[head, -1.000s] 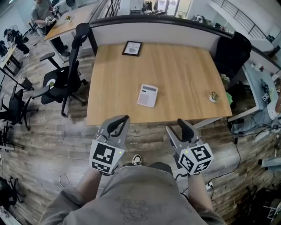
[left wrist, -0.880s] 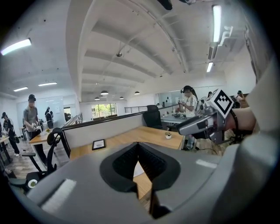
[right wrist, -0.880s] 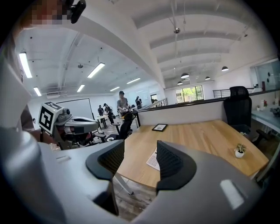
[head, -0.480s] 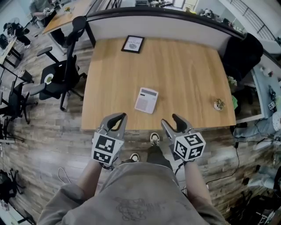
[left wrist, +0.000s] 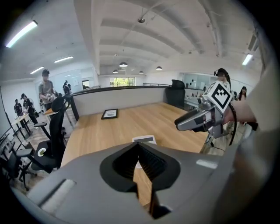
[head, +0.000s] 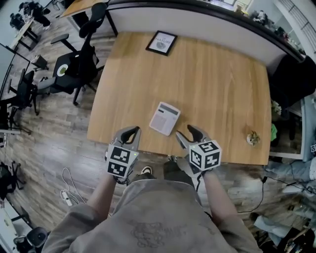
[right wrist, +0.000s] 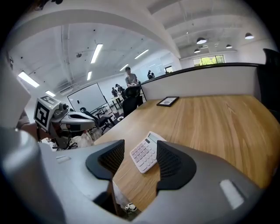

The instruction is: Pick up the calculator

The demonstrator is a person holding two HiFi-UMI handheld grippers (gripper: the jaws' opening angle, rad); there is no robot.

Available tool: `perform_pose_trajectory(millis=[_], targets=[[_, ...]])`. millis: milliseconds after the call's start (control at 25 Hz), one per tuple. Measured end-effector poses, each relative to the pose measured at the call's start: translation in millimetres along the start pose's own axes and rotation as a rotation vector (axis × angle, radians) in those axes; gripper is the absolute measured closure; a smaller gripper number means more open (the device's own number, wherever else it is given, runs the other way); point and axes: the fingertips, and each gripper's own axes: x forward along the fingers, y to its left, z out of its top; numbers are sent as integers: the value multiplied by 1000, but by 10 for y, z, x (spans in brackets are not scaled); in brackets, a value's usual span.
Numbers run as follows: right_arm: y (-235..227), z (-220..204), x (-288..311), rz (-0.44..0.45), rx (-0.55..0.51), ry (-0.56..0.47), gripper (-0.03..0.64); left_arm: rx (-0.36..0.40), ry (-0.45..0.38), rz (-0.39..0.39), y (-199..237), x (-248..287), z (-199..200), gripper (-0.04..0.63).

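A white calculator (head: 164, 118) lies flat on the wooden table (head: 217, 84), close to its near edge. My left gripper (head: 132, 130) hovers at the near edge, just left of the calculator, with its jaw tips together and nothing between them. The right gripper (head: 185, 132) is at the same edge just right of the calculator, with its jaws apart and empty. In the right gripper view the calculator (right wrist: 146, 153) shows through the gap of the right gripper (right wrist: 140, 145), keys up. In the left gripper view only the calculator's top (left wrist: 145, 139) shows above the left gripper (left wrist: 138, 144).
A black picture frame (head: 161, 42) lies at the table's far side. A small potted plant (head: 254, 138) stands at the near right corner. An office chair (head: 74, 74) is left of the table, and a dark partition (head: 207, 11) runs behind it. Cables lie on the floor.
Both grippers have moved forward from over the floor to the table's near edge, and now flank the calculator. The calculator has not moved on the table.
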Motion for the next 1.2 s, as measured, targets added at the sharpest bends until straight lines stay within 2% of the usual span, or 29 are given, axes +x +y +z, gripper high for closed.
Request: perform_pose_trajectory(millis=[360,720,1000,1200], targets=[[-387,-13,687,127,-53,133,402,-92,82,101,127,413,-158,594],[-752,-10,1176,170,-113,228,402,-152,109,149,190,604,-334,594],[-852,-136,1495,198,-66,296,402,-195,127,137,322,720,-462,594],[-865,-221,1643,212,-19,302,403,-183,131,112,400,812,-554,594]])
